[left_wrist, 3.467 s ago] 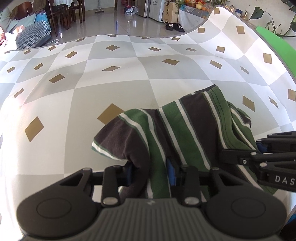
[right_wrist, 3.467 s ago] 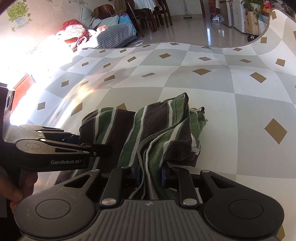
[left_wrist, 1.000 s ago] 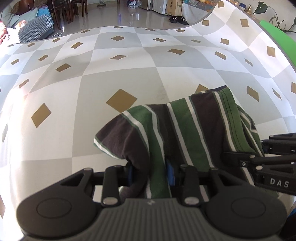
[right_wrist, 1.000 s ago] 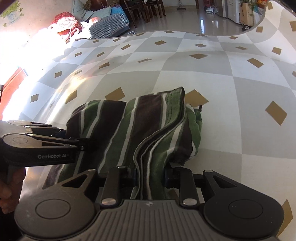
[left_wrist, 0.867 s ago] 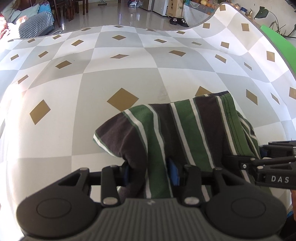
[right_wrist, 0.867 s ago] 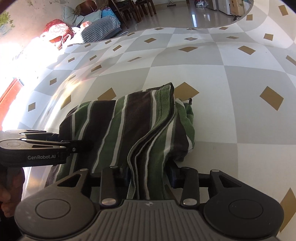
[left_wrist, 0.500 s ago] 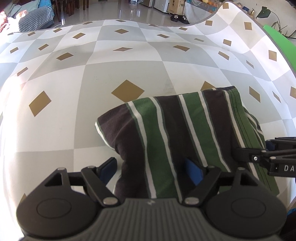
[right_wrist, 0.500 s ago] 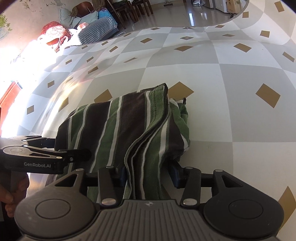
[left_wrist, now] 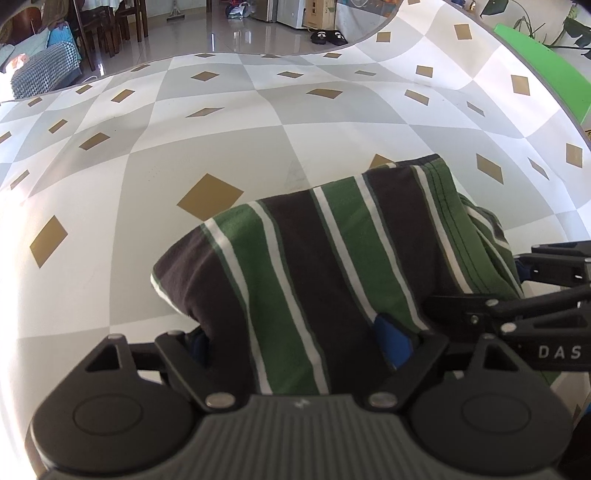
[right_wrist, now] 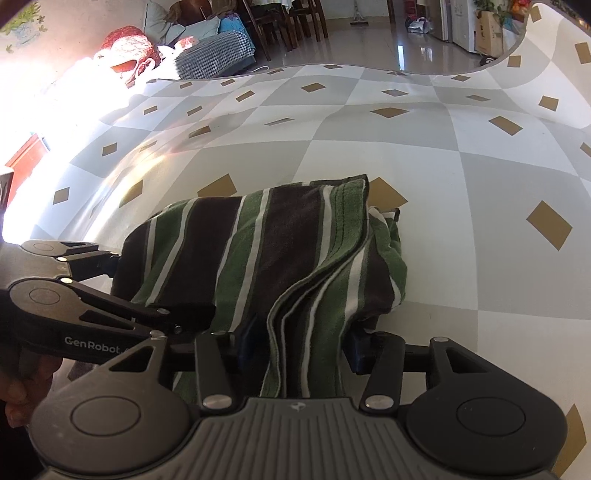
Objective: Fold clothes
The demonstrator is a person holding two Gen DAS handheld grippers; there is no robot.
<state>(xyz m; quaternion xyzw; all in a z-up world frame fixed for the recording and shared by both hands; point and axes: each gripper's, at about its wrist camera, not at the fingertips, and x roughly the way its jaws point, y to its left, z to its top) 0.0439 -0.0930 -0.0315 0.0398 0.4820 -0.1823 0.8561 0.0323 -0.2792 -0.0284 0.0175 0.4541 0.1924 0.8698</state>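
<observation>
My surface (left_wrist: 155,280) wears a cloth of grey and white checks with tan diamonds, and sun glares hard off its left side. Beyond its far edge I see glossy floor tiles, dark wooden chairs (right_wrist: 291,22), a houndstooth-covered seat (right_wrist: 214,55), a pair of slippers (left_wrist: 328,37) and a green edge (left_wrist: 543,70) at the right of the left view.

Half a second ago the right gripper (right_wrist: 299,339) was only starting to let go; now its jaws stand parted around the bunched edge, blue pads clear of the cloth on the right side. The left gripper (left_wrist: 295,339) was already spread then and its jaws are wide apart now, the fabric lying loose between them (no pinch that I can see).

The striped shirt (left_wrist: 332,258) lies folded into a thick bundle on the surface, directly ahead of both grippers, with dark brown and green bands split by thin white lines. Its layered hems (right_wrist: 317,306) stack at the right end, slightly rumpled.
</observation>
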